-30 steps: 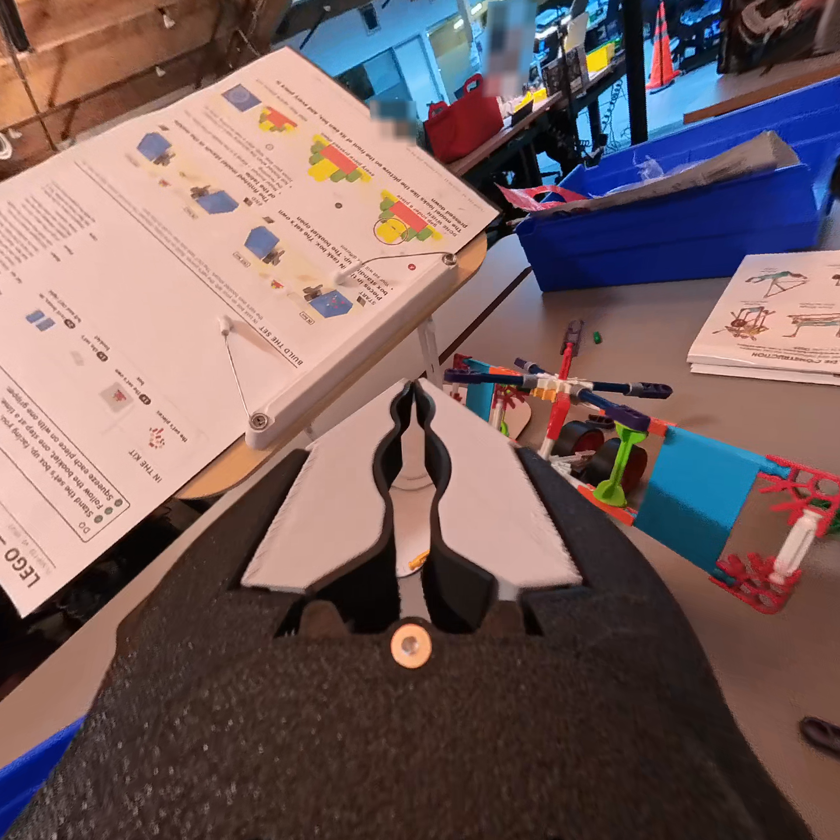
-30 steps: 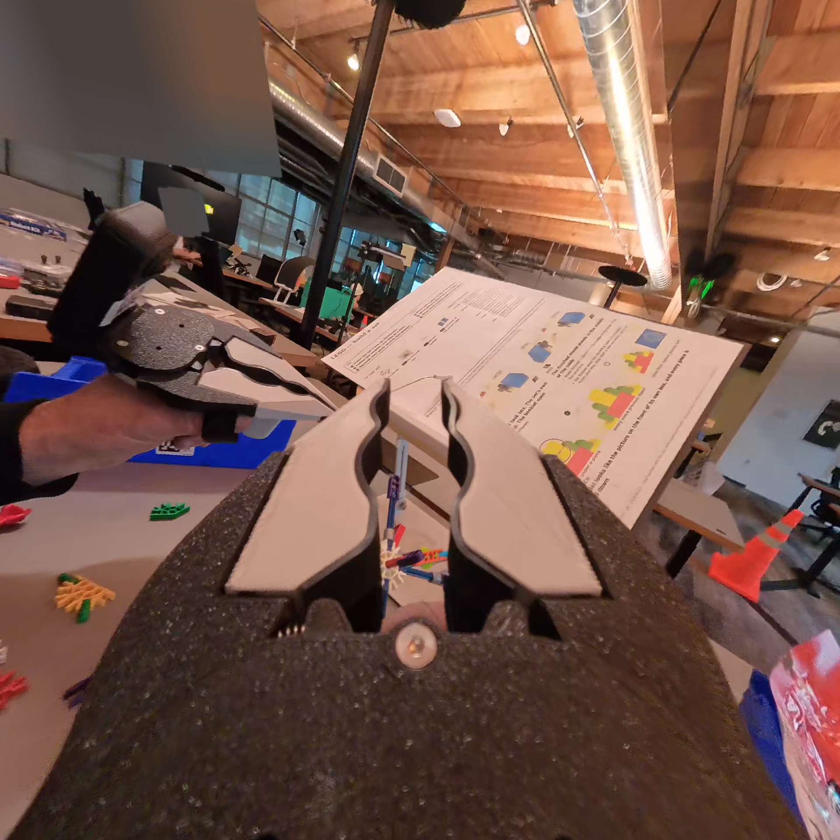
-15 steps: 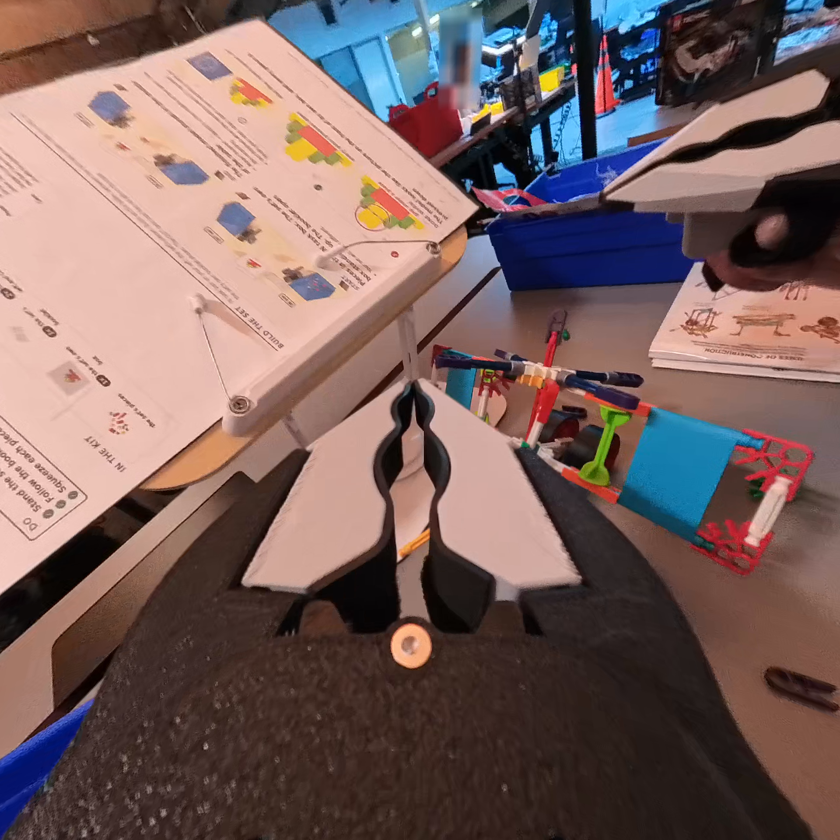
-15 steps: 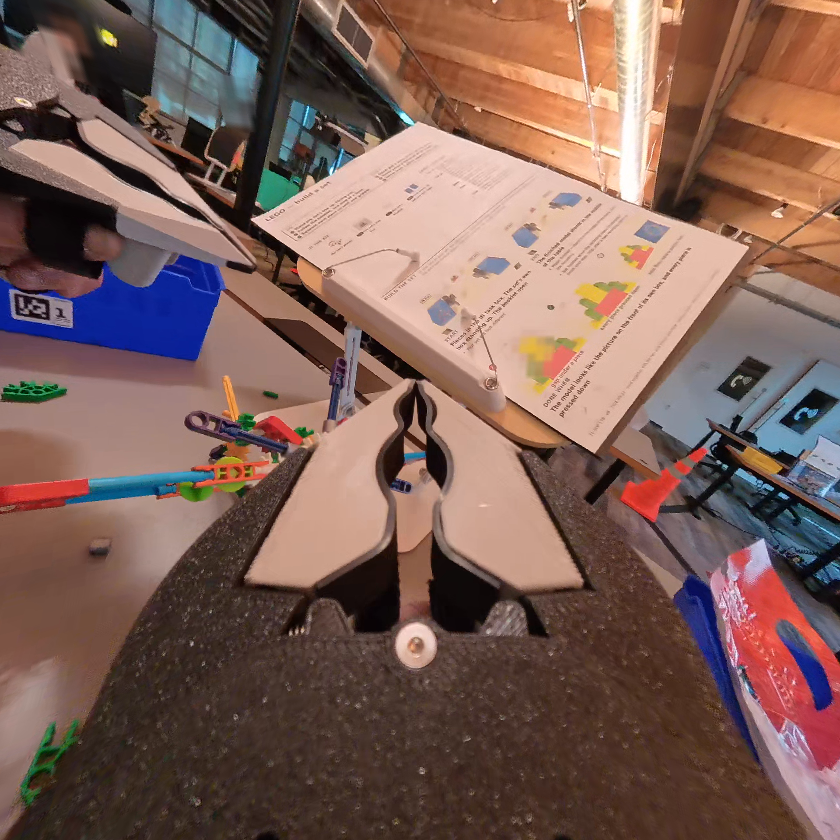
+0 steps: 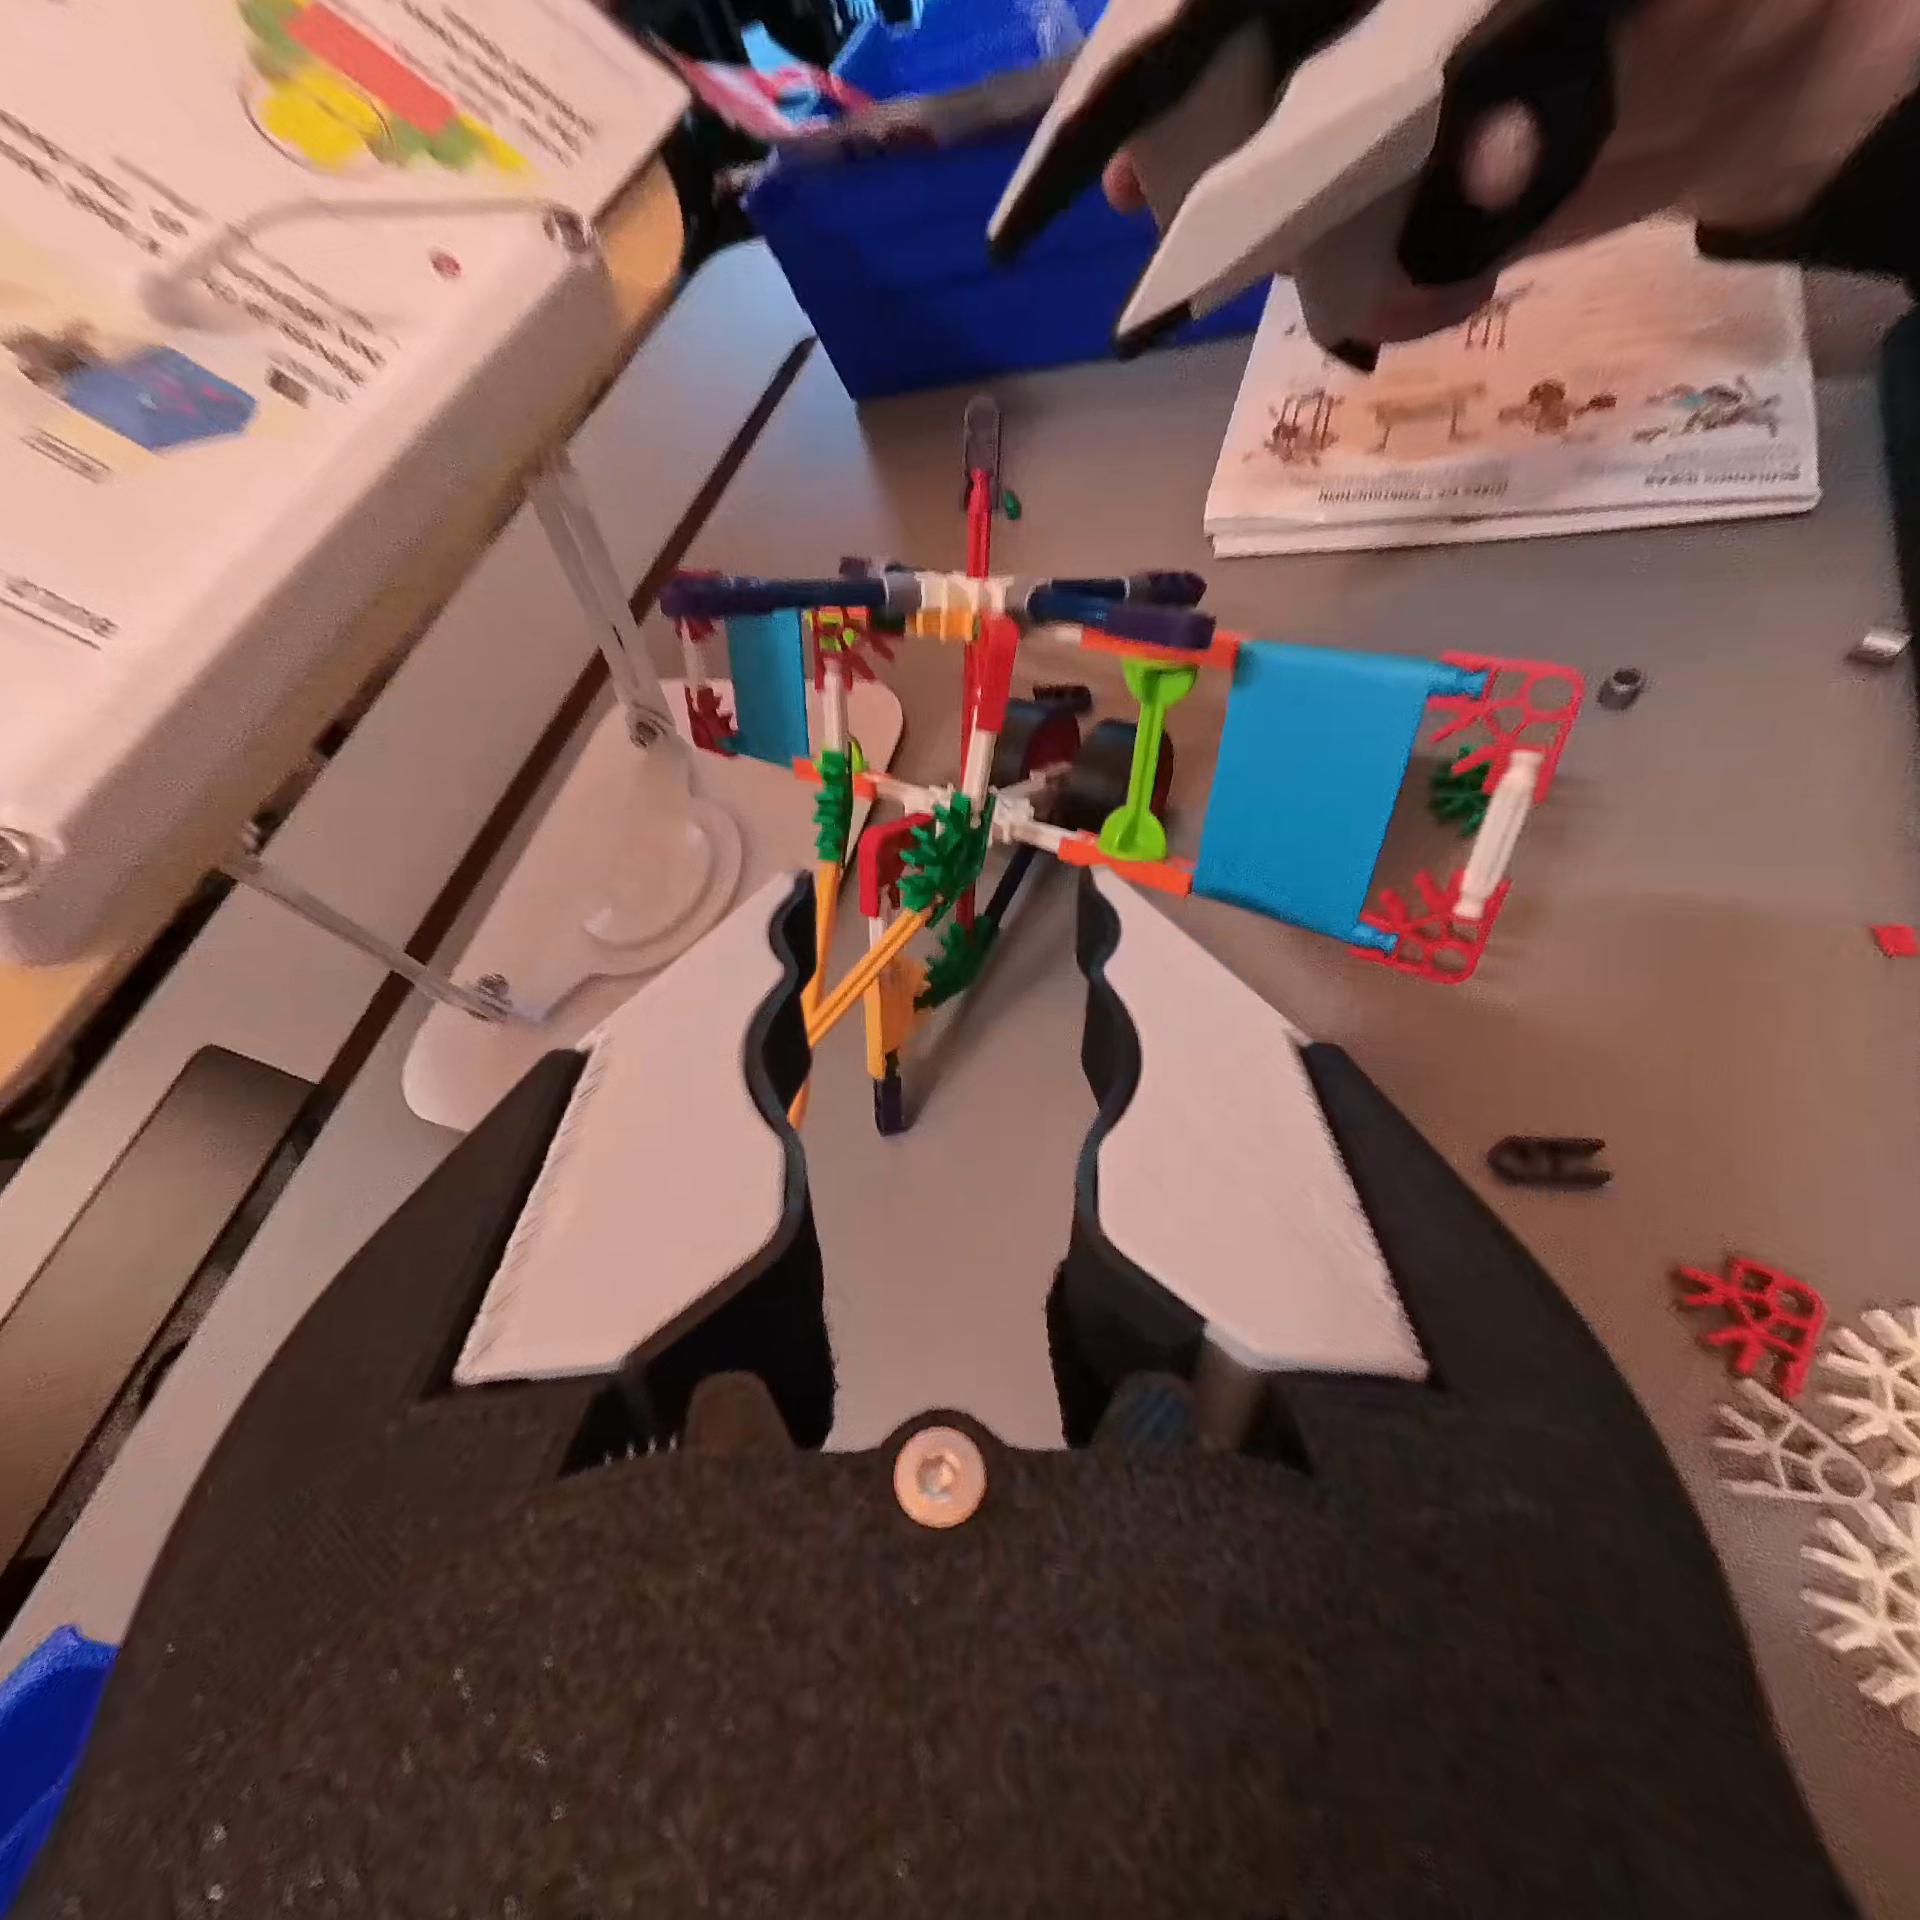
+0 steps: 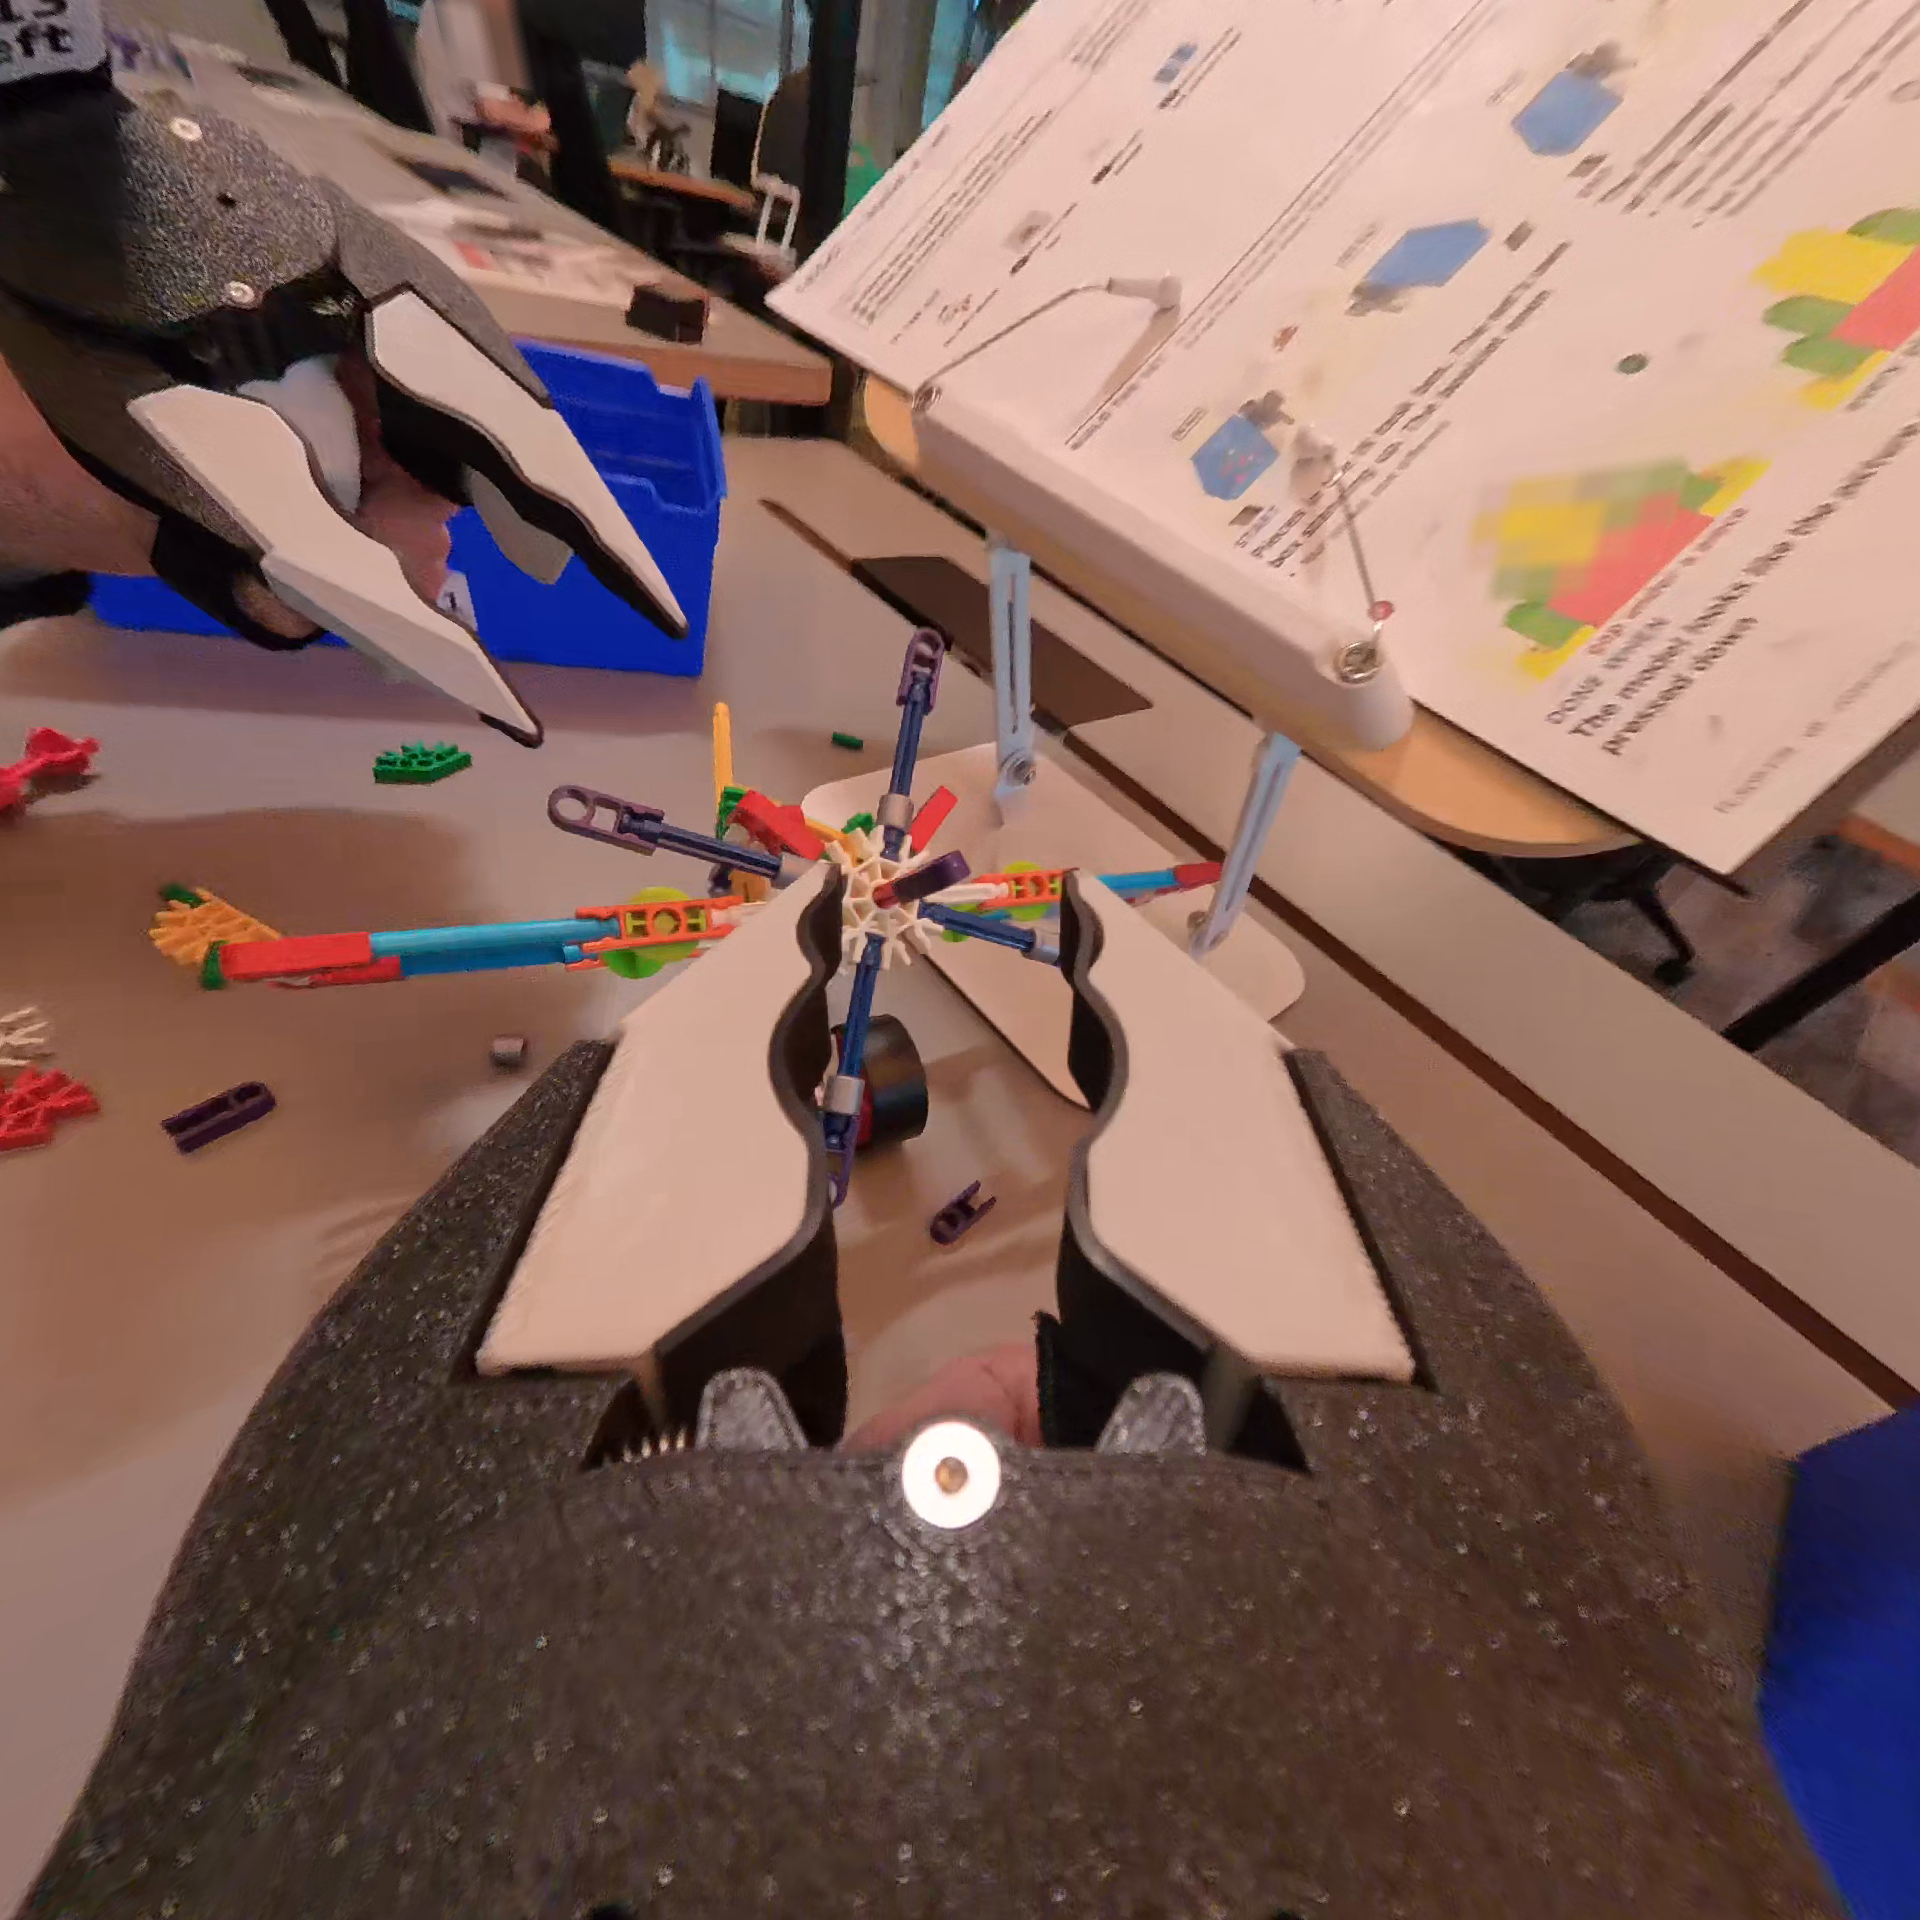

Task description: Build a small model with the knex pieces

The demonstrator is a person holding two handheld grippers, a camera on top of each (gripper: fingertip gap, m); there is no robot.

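A toy model (image 5: 977,748) made of colored rods and blue panels stands on the gray table (image 5: 1558,1039), just under a tilted board with a paper sheet (image 5: 260,343) on thin legs. The left gripper (image 5: 940,894) has its jaws wide apart and holds nothing; the model's yellow rods sit between its tips. The right gripper (image 6: 951,883) is spread wide too, around the white hub (image 6: 881,902); I cannot tell if it touches. Loose pieces (image 5: 1829,1434), a booklet (image 5: 1538,436) and a blue bin (image 6: 613,499) lie around.

The instruction sheet (image 6: 1455,343) is blurred and cut off at the edge; the rod model's (image 5: 966,769) base hides behind the left tongs (image 5: 940,894).
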